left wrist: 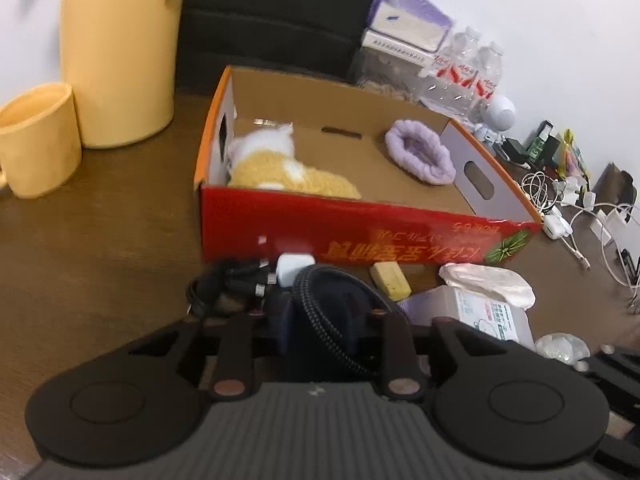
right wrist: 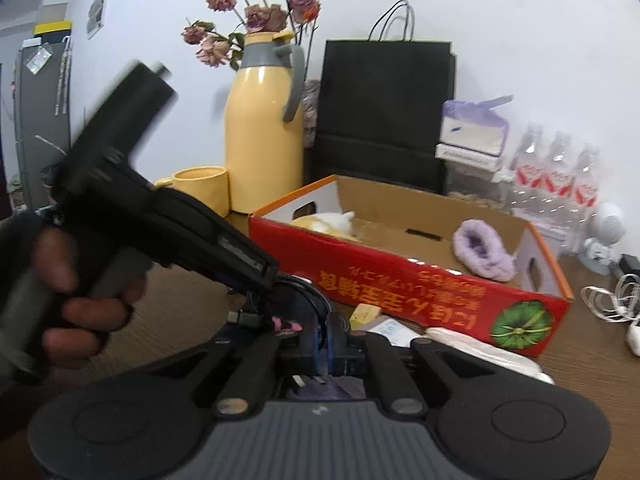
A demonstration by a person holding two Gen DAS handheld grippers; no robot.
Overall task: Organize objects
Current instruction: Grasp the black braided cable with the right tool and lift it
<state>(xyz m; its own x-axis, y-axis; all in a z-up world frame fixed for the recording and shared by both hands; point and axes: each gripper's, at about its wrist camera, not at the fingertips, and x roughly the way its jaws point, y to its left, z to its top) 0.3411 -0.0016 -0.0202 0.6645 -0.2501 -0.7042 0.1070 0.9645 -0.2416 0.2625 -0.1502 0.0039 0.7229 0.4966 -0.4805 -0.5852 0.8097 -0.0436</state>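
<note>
Cable bundle point(left wrist: 320, 304): black braided loop, lying on the worktop point(left wrist: 100, 240) just in front of the red cardboard box point(left wrist: 340, 232), touching a white charger plug point(left wrist: 294, 268) and a tangle of black connectors. I am reading this as the item in hand.

Left tool point(left wrist: 320, 320): I am seeing its two fingers standing on either side of the braided loop, but whether the pads are actually pinching it I cannot tell. In the right wrist view the left tool's body is crossing the frame, blurred, nose down at the same bundle, with a hand point(right wrist: 68, 304) around its grip.

Right tool point(right wrist: 324, 344): fingers are straddling a dark cable lump with blue strands; contact is hidden, so I cannot tell its state either.

Box contents: a yellow-and-white plush toy point(left wrist: 276, 164) is lying at the left end and a purple fuzzy slipper point(left wrist: 420, 156) at the right, with bare cardboard between.

Still out on the worktop: a yellow sponge block point(left wrist: 390, 280), a wipes pack point(left wrist: 480, 304), and white cables and adapters point(left wrist: 560, 200) well to the right. A yellow jug point(left wrist: 120, 52) and mug point(left wrist: 38, 136) are standing left of the box.

My judgement: the sorting is partly done, two soft items boxed, cables and small items remaining.
</note>
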